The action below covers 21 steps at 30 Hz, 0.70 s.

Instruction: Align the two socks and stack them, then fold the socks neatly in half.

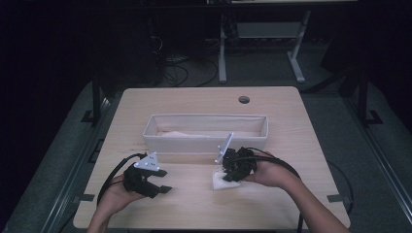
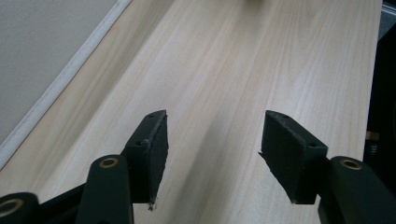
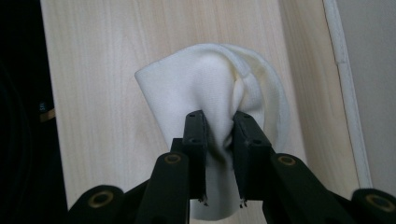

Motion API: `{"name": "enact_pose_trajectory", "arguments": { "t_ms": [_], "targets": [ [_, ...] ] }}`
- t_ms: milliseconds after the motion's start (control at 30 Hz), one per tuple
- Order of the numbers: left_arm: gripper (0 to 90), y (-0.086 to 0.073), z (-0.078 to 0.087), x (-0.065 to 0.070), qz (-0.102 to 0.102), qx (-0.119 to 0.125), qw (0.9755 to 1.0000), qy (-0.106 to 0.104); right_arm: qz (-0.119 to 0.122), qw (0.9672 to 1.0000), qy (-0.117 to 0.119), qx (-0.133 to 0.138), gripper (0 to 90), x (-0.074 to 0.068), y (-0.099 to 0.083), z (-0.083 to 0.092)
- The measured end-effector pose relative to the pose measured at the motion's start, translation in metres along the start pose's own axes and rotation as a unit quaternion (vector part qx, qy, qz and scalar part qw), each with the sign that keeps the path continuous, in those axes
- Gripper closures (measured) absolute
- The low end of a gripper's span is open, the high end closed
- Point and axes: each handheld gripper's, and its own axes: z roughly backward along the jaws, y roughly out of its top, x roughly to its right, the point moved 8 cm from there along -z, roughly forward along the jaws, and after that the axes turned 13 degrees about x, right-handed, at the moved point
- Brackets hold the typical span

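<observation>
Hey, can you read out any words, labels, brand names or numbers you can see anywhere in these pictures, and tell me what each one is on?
No text can be read in any view.
A small pale mark on the dark strip at the right edge of the left gripper view: too small and blurred to read.
The white cloth held by the right gripper, the fabric bin, the wooden table and the left gripper: no print visible.

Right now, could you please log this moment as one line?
right hand-held gripper: shut on white cloth | left hand-held gripper: open, empty | fabric bin: behind
</observation>
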Motion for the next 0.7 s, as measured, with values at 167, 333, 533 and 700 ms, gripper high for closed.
{"name": "enact_pose_trajectory", "arguments": {
  "t_ms": [167,333,533,700],
  "targets": [
    [36.8,0.001,0.001,-0.001,0.003,0.001,1.0000,0.005,-0.003,0.9999,-0.009,0.004,76.2,0.003,-0.001,0.015],
    [35.3,0.000,0.002,-0.003,0.007,0.003,0.9999,0.007,-0.010,0.9998,-0.013,0.014,76.2,0.007,0.000,0.031],
    [34.5,0.000,0.003,-0.005,0.008,0.005,0.9999,0.009,-0.019,0.9994,-0.022,0.021,76.1,0.016,0.003,0.048],
    [33.7,0.000,0.003,-0.005,0.011,0.007,0.9999,0.011,-0.022,0.9990,-0.027,0.028,76.1,0.022,0.006,0.057]
  ]
}}
